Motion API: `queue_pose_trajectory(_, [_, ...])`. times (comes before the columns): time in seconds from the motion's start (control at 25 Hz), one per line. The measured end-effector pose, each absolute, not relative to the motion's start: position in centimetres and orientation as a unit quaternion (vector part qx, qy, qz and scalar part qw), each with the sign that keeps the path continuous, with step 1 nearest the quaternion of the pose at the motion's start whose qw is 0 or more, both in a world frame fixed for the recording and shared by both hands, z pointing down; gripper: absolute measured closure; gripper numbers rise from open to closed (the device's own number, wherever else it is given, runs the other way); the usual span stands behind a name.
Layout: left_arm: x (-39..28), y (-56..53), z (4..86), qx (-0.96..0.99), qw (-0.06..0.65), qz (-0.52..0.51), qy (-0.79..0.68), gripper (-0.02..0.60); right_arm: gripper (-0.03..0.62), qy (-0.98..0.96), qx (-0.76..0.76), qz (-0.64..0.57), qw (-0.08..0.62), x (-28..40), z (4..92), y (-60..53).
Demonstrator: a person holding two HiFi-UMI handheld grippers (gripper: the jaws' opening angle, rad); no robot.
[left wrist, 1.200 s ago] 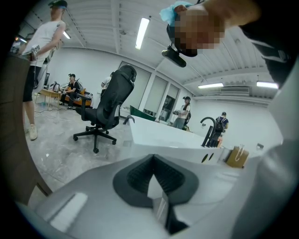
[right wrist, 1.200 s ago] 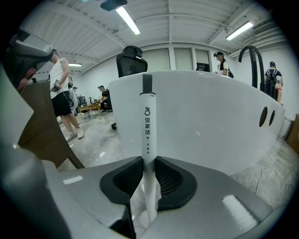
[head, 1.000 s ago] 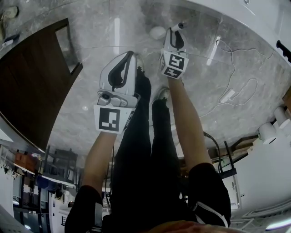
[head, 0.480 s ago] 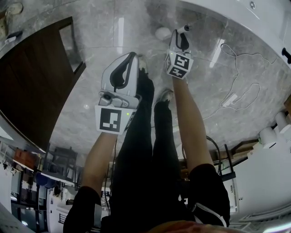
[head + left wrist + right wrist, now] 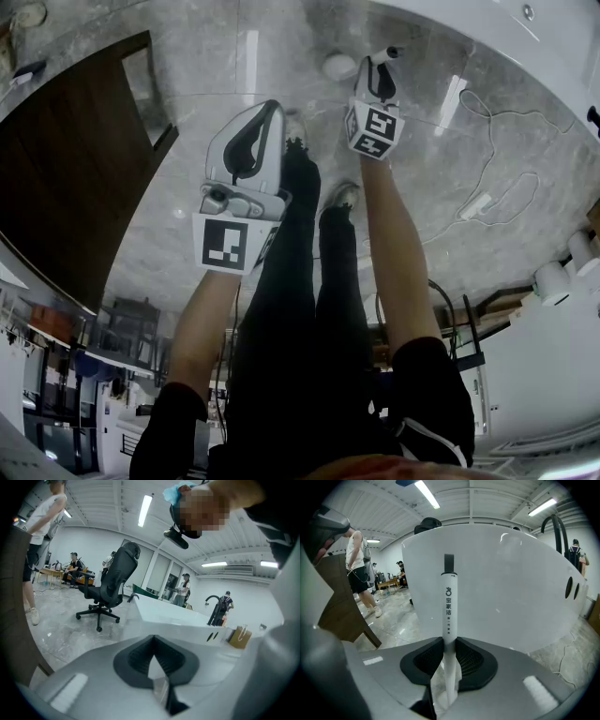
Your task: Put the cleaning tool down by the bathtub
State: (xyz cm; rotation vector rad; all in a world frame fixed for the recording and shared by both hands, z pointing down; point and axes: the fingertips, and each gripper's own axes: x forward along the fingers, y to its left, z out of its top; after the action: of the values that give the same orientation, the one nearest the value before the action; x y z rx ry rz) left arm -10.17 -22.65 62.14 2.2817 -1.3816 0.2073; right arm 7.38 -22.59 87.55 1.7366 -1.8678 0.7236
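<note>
The right gripper [image 5: 379, 67] is holding the cleaning tool [image 5: 387, 53] out near the white bathtub [image 5: 487, 28]; the left gripper [image 5: 264, 117] is hovering over the marble floor [image 5: 178, 244]; a white cable [image 5: 488, 176] is lying loosely nearby.

The cleaning tool [image 5: 449, 606], a slim white dark-tipped handle with printed characters, points toward twelve o'clock, the white bathtub [image 5: 511, 573] just behind it.

In the head view the right tongs [image 5: 376, 69] hid all of the cleaning tool [image 5: 386, 53] but its tip, the bathtub [image 5: 506, 28] ran off the top and right edges, and in the right gripper view the tool's lower end sank out of sight inside the tongs.
</note>
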Motion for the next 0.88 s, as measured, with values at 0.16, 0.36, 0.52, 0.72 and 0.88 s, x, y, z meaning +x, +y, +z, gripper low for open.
queue_pose_trajectory(0.16, [-10.4,-22.9,62.3,0.828,0.232,0.078,-0.505,0.572,0.510,-0.684,0.634,0.265,0.245,7.3,87.8,-23.0])
queue_pose_trajectory(0.36, [-10.4,-22.3,62.9,0.826,0.241,0.092,-0.500,0.572,0.509,-0.685,0.632,0.264,0.248,7.3,87.9,-23.6])
queue_pose_trajectory(0.52, [-10.5,-22.1,63.1,0.826,0.248,0.094,-0.497,0.572,0.508,-0.687,0.628,0.263,0.255,7.2,88.4,-23.8])
queue_pose_trajectory(0.72, [-10.8,-22.7,63.5,0.826,0.248,0.096,-0.496,0.572,0.508,-0.683,0.631,0.267,0.253,7.3,88.9,-25.0])
queue_pose_trajectory(0.88, [-11.0,-23.2,63.7,0.826,0.248,0.095,-0.497,0.572,0.508,-0.682,0.631,0.268,0.255,7.5,89.2,-25.5])
